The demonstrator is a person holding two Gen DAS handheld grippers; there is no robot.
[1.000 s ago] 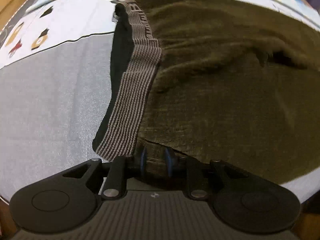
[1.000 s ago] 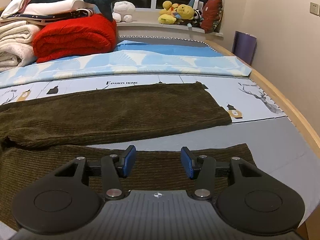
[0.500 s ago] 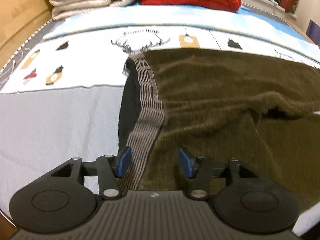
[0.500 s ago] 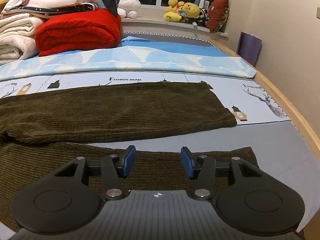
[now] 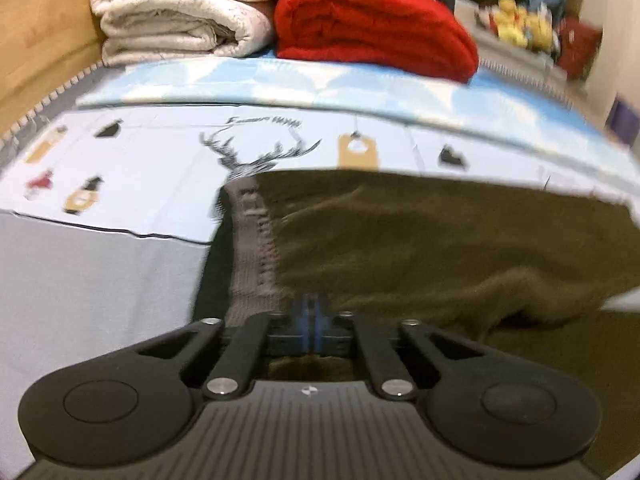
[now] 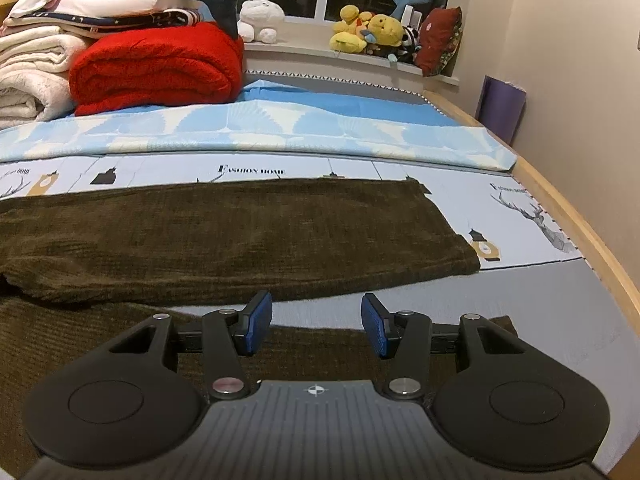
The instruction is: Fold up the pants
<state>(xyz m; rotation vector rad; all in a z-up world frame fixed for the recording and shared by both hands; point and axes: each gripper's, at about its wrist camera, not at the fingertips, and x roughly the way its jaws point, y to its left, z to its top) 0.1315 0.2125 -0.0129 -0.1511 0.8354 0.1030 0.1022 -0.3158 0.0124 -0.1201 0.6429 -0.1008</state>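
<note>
Dark olive corduroy pants [image 5: 440, 240] lie flat on the bed, their grey striped waistband [image 5: 256, 248] at the left. My left gripper [image 5: 313, 316] hovers over the near end of the waistband with its blue pads pressed together; I see no cloth between them. In the right wrist view the far leg [image 6: 240, 236] stretches across the bed and the near leg [image 6: 100, 344] lies under my right gripper [image 6: 316, 322]. That gripper is open and holds nothing, above the near leg close to its hem.
A red blanket [image 5: 372, 28] and white folded blankets [image 5: 180, 12] are stacked at the head of the bed. Plush toys [image 6: 368, 32] line the window sill. The wooden bed edge [image 6: 580, 232] and a wall run along the right. The sheet [image 5: 100, 280] is grey and printed.
The left gripper let go of the waistband edge, opened wide, then shut. It rose and tipped up, so the stacked blankets came into view. The right gripper barely moved.
</note>
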